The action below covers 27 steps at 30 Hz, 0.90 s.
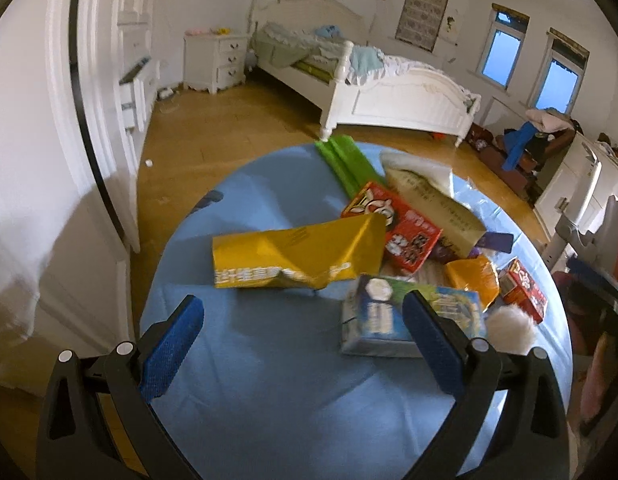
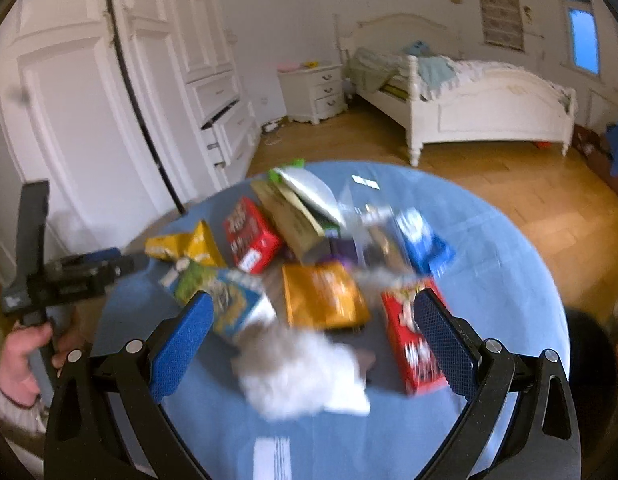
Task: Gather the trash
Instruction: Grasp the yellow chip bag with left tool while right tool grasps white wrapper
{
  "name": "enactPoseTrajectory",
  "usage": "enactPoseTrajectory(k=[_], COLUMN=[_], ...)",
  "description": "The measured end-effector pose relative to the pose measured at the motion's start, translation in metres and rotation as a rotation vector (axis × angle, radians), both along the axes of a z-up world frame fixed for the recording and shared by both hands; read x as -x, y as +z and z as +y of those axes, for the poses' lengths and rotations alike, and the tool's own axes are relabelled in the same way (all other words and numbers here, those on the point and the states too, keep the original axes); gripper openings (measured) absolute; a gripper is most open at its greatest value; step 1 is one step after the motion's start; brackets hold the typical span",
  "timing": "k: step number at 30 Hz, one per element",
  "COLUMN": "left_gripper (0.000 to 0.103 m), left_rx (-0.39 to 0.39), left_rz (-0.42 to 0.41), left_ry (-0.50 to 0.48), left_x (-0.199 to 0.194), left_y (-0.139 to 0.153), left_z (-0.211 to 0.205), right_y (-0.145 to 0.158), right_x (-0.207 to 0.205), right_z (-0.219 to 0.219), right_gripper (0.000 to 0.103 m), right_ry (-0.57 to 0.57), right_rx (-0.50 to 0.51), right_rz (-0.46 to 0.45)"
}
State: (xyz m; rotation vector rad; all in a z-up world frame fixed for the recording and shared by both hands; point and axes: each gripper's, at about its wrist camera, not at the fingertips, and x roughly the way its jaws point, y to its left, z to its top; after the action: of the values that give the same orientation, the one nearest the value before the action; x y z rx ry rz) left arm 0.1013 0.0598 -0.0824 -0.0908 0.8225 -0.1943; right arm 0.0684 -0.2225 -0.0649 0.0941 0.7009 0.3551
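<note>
Hovering both grippers over the round blue table (image 1: pixel 245 400), you're at the approach step w/ nothing picked yet. Your left gripper (image 1: pixel 305 336) is wide open and empty; your right gripper (image 2: pixel 315 334) is too. Trash sits piled mid-table: yellow foil bag (image 1: pixel 297 256) nearest the table's left side, red snack box (image 1: pixel 393 226) behind it, blue-white carton (image 1: pixel 385 320) by your left gripper's right finger, white crumpled tissue (image 2: pixel 305 376) between the right gripper's fingers. Next, probably drop and close on the tissue. White lettering on the bag is too blurred to read.
</note>
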Motion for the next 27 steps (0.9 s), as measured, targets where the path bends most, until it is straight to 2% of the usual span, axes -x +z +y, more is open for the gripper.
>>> enactPoseTrajectory(k=[3,5,11,14,16,17,18,19,20,22,23,25,27], left_gripper=[0.098,0.098,0.098,0.098,0.097,0.095,0.088,0.08,0.077,0.07,0.068,0.05,0.048], left_rx=[0.024,0.012,-0.055,-0.144,-0.227,-0.242,-0.242,-0.233,-0.221,-0.186,-0.172,-0.14,-0.102], left_rz=[0.021,0.018,-0.006,-0.026,-0.045,-0.046,-0.036,-0.01,0.011,0.053,0.071,0.098,0.1], left_ry=[-0.039,-0.072,-0.197,-0.304,-0.361,-0.393,-0.413,-0.438,-0.452,-0.469,-0.471,-0.469,-0.451], left_x=[-0.009,-0.017,-0.039,-0.051,-0.057,-0.061,-0.065,-0.071,-0.075,-0.085,-0.09,-0.093,-0.095], left_y=[-0.002,-0.001,0.005,0.004,0.0,-0.002,-0.004,-0.008,-0.011,-0.018,-0.023,-0.03,-0.033], left_z=[0.009,0.009,-0.002,-0.018,-0.03,-0.034,-0.035,-0.035,-0.034,-0.031,-0.029,-0.026,-0.022], right_y=[0.009,0.011,0.012,0.008,0.005,0.002,-0.001,-0.006,-0.009,-0.017,-0.02,-0.024,-0.023], right_x=[-0.027,-0.045,-0.085,-0.111,-0.127,-0.137,-0.145,-0.155,-0.163,-0.178,-0.183,-0.188,-0.186], right_z=[0.01,0.019,0.039,0.045,0.049,0.053,0.057,0.059,0.061,0.063,0.064,0.061,0.057], right_gripper=[0.099,0.099,0.099,0.095,0.083,0.079,0.073,0.067,0.066,0.051,0.046,0.031,0.026], right_ry=[0.048,0.07,0.094,0.11,0.126,0.136,0.142,0.15,0.155,0.161,0.16,0.146,0.13], right_rx=[-0.002,0.018,0.068,0.048,0.045,0.05,0.054,0.049,0.043,0.024,0.015,-0.012,-0.036], right_rz=[0.014,0.022,0.025,0.061,0.084,0.098,0.117,0.143,0.163,0.211,0.226,0.237,0.226])
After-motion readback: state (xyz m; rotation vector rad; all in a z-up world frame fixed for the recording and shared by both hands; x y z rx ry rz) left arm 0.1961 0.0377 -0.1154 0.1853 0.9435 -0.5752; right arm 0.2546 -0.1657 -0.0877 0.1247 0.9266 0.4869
